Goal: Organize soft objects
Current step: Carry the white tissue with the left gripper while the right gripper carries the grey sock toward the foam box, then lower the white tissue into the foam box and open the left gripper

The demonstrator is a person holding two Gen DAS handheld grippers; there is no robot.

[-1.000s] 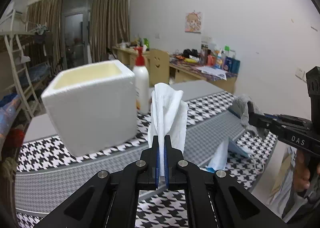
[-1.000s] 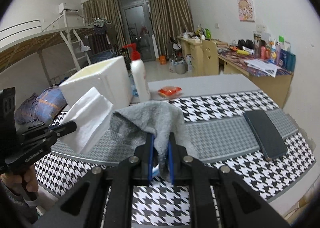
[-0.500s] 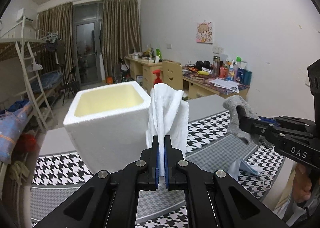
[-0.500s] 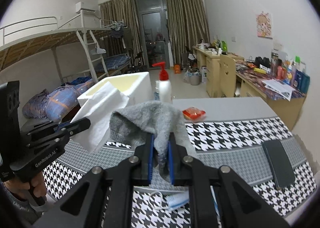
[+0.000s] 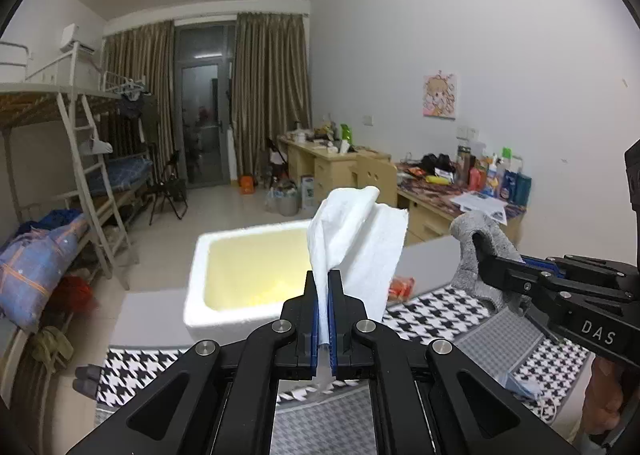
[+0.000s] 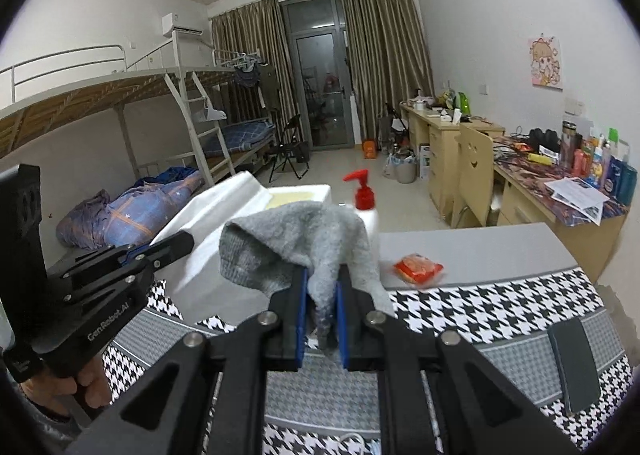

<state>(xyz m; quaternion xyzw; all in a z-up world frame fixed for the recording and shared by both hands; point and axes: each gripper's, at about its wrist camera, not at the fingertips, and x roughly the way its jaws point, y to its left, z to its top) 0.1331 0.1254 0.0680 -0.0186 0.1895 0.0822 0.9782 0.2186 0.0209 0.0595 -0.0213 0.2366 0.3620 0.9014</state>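
My left gripper [image 5: 323,287] is shut on a white tissue [image 5: 356,239] and holds it up, just right of and above the open white foam box [image 5: 244,275]. My right gripper [image 6: 322,287] is shut on a grey sock [image 6: 296,243], held above the table to the right of the box. The right gripper with the sock [image 5: 480,251] shows at the right of the left wrist view. The left gripper [image 6: 176,245] with the tissue [image 6: 224,215] shows at the left of the right wrist view, in front of the foam box [image 6: 296,193].
A houndstooth cloth [image 6: 480,307] covers the table. On it are a red-pump lotion bottle [image 6: 364,203], a red snack packet [image 6: 418,269], a dark phone [image 6: 572,359] and a blue face mask [image 5: 524,383]. Bunk bed, desks and a chair stand behind.
Both grippers have risen with their loads. The foam box now sits lower in view, with its yellowish inside showing. The tissue and sock stay gripped.
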